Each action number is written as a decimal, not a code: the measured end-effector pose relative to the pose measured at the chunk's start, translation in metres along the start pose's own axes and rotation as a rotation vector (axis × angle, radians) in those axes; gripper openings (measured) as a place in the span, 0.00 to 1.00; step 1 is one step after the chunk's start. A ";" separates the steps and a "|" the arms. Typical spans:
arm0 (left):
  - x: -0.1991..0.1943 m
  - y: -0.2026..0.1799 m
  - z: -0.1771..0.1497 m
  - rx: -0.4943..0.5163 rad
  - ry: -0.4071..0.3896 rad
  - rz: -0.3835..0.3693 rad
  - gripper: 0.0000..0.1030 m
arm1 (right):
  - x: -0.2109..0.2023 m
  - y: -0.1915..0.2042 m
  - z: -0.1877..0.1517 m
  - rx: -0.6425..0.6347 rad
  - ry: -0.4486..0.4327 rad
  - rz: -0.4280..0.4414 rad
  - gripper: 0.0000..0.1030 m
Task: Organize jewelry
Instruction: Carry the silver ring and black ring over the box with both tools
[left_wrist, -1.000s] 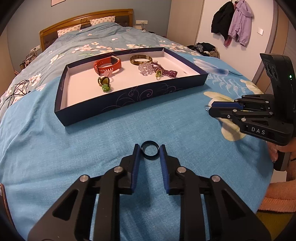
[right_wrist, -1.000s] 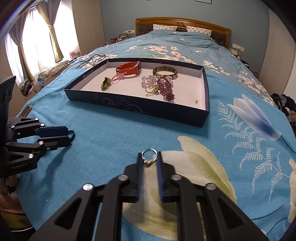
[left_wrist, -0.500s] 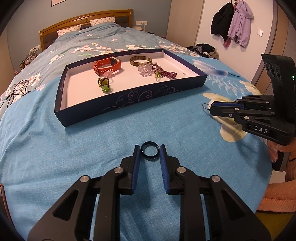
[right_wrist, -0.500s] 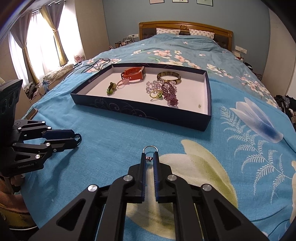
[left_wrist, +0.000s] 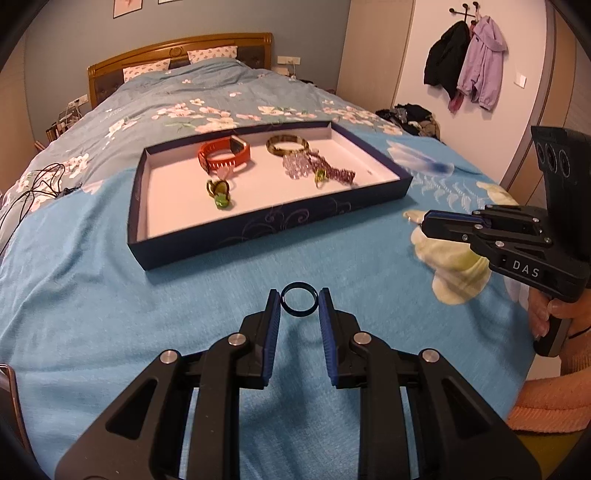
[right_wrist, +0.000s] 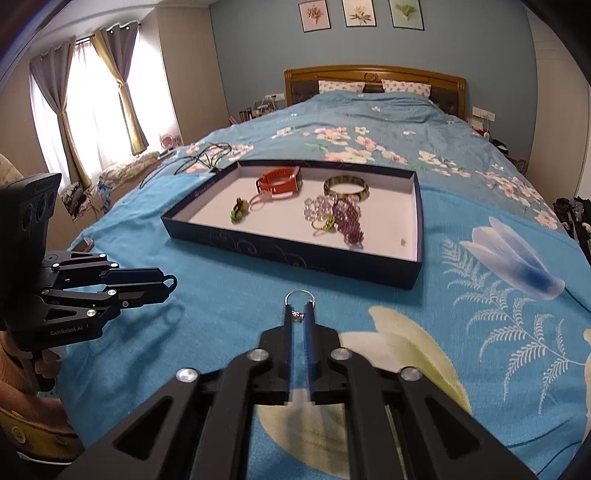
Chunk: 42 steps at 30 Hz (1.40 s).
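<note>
My left gripper (left_wrist: 299, 301) is shut on a dark blue ring (left_wrist: 299, 303), held upright between its blue pads above the bedspread. My right gripper (right_wrist: 299, 310) is shut on a thin silver ring (right_wrist: 300, 296) that sticks up past its fingertips. Each gripper shows side-on in the other's view: the right gripper (left_wrist: 424, 223) at right, the left gripper (right_wrist: 168, 282) at left. Ahead lies a navy tray (left_wrist: 258, 229) (right_wrist: 295, 254) with a white floor. In it are an orange watch band (left_wrist: 223, 155), a gold bangle (left_wrist: 288, 144), clear and purple beads (right_wrist: 347, 216) and a green ring (left_wrist: 219, 194).
The tray sits on a blue floral bedspread (right_wrist: 480, 314). Black cables (right_wrist: 207, 155) lie on the bed beyond the tray's left end. Jackets (left_wrist: 465, 62) hang on the wall at right. A person's hands grip both gripper handles near the bed's edge.
My right gripper's jaws have shut tighter on the silver ring and lifted it, tilting the view up. The left gripper keeps the dark ring and has hardly moved.
</note>
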<state>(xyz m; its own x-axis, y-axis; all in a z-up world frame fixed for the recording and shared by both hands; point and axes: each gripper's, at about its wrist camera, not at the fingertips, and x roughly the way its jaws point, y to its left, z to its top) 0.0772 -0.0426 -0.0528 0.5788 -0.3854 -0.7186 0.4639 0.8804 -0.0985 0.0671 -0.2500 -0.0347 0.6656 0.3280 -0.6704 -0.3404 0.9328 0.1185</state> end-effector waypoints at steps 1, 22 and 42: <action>-0.002 0.001 0.001 -0.003 -0.007 0.001 0.21 | -0.001 -0.001 0.001 0.004 -0.006 0.004 0.00; -0.003 0.004 0.005 -0.023 -0.025 0.002 0.21 | 0.045 -0.016 0.005 0.051 0.149 -0.055 0.31; 0.001 0.010 0.006 -0.037 -0.032 0.001 0.21 | 0.036 -0.007 0.006 -0.013 0.109 -0.069 0.04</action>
<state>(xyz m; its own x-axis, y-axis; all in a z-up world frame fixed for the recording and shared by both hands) 0.0868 -0.0356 -0.0502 0.6010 -0.3923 -0.6964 0.4382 0.8904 -0.1233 0.0975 -0.2442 -0.0552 0.6117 0.2448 -0.7523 -0.3057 0.9502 0.0606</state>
